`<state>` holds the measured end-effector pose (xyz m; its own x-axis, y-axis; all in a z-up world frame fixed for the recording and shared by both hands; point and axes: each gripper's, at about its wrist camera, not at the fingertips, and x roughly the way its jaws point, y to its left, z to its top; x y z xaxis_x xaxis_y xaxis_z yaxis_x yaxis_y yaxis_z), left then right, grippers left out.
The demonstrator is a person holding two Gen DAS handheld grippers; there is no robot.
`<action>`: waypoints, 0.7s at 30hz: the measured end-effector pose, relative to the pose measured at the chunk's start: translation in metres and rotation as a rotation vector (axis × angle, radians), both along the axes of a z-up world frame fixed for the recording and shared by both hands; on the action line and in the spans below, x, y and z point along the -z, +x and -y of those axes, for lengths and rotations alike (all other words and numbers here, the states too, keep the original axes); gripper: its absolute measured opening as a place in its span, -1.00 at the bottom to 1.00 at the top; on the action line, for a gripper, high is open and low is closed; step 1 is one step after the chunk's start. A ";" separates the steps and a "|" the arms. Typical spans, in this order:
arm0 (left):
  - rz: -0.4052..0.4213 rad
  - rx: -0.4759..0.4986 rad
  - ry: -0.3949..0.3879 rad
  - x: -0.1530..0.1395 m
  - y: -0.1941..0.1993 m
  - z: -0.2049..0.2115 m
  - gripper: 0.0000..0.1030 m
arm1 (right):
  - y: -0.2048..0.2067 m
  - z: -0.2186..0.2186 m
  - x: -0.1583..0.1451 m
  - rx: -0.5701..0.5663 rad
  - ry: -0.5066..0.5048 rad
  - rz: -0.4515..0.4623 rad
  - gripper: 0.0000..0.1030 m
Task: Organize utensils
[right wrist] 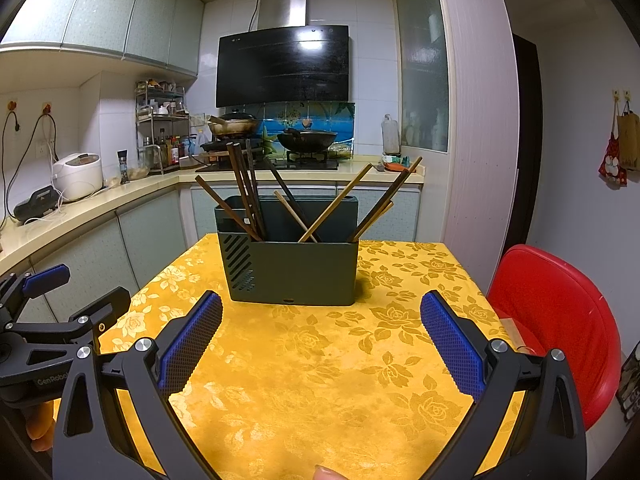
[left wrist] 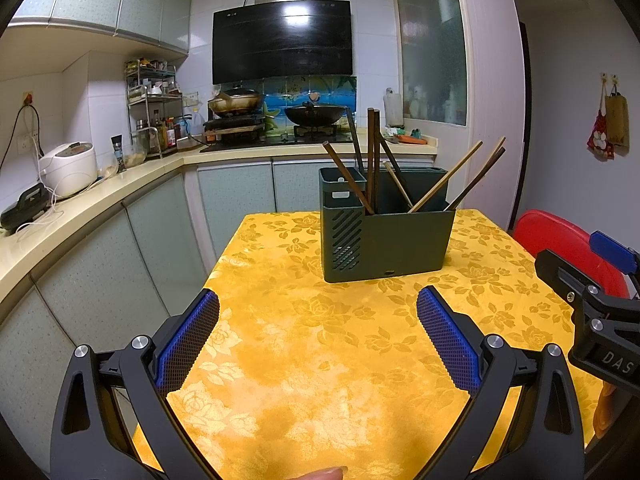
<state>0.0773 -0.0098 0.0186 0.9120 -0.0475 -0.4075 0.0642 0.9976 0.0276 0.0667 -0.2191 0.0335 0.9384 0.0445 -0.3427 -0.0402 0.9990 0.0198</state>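
A dark green utensil holder (right wrist: 290, 270) stands on the far half of the table, on a yellow rose-patterned tablecloth (right wrist: 320, 368), with a red chair (right wrist: 560, 320) just beside the table's right edge. Several chopsticks (right wrist: 244, 192) stick out of the holder at loose angles: dark ones bunched toward the left end, lighter wooden ones (right wrist: 336, 204) fanned out to the right and crossing each other. The left gripper (left wrist: 318, 336) and the right gripper (right wrist: 320, 336) both hover over the near part of the cloth, well apart from the holder, each with its blue-padded fingers (right wrist: 192, 344) spread wide and nothing between them.

No utensil lies loose on the visible cloth, so the work seems to be tidying the sticks within the holder. The risk from here, as I judge it, is the crossed sticks: pulling one may drag or lever its neighbours out, and a sideways tug on a leaning stick could tip or slide the holder on the smooth cloth. Thin round sticks may also twist or slip between the pads if pinched near the tip
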 end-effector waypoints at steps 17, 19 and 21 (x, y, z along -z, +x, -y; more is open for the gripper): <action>0.009 -0.011 0.010 0.005 -0.003 -0.002 0.87 | 0.006 0.003 0.006 -0.008 -0.002 -0.034 0.87; 0.014 0.002 0.011 0.006 -0.004 -0.001 0.87 | 0.006 0.005 0.007 -0.006 -0.004 -0.035 0.87; 0.011 0.002 0.016 0.008 -0.006 0.000 0.87 | 0.006 0.007 0.008 -0.007 -0.007 -0.037 0.87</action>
